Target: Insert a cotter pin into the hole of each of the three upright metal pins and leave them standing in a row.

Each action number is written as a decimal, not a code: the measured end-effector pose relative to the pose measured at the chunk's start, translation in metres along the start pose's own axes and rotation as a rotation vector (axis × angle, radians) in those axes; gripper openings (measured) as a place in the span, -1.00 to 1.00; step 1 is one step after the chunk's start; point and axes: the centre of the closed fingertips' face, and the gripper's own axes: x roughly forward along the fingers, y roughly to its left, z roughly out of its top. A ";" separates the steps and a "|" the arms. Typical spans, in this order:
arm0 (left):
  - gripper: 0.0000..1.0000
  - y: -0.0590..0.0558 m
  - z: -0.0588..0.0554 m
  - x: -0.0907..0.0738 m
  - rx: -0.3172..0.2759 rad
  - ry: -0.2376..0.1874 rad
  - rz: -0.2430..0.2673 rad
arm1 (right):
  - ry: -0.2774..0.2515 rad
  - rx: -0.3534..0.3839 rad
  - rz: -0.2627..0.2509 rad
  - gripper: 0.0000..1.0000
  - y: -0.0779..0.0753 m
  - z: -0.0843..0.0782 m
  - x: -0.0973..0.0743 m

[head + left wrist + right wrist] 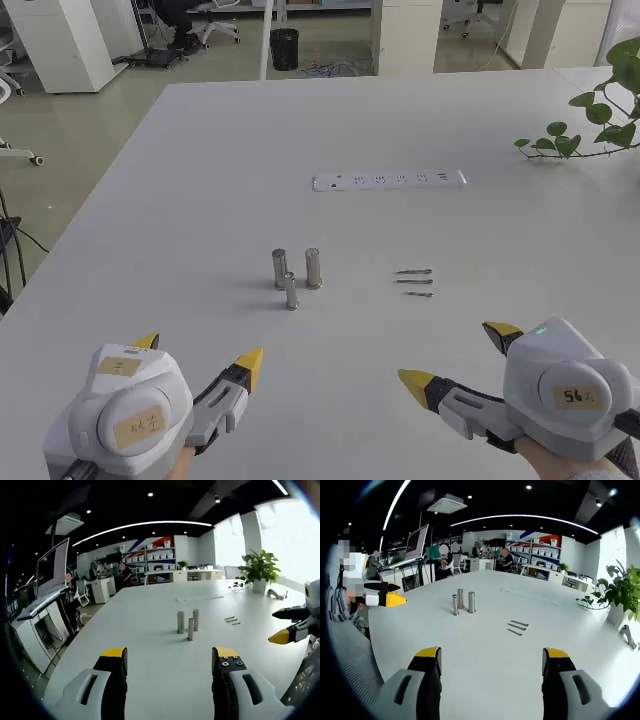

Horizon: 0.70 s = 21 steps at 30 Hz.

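- White matte table (180, 180) bears three upright cylindrical metal pins (293, 272), with three thin cotter pins (413, 282) beside them.
- Left gripper (199, 349) and right gripper (455, 353) gape empty, well short of both.

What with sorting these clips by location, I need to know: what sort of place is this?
Probably an open-plan office or lab: a big white table with a power strip, shelves of storage bins along the back wall, and a large monitor.
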 end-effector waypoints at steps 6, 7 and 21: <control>0.34 0.001 0.000 0.000 0.006 0.001 0.004 | -0.007 0.009 0.004 0.52 0.001 0.001 0.000; 0.34 0.001 0.000 0.000 0.006 0.001 0.004 | -0.006 0.009 0.004 0.52 0.001 0.001 0.000; 0.36 0.001 -0.003 0.000 0.005 0.011 0.004 | 0.010 0.020 -0.006 0.56 -0.001 -0.002 0.000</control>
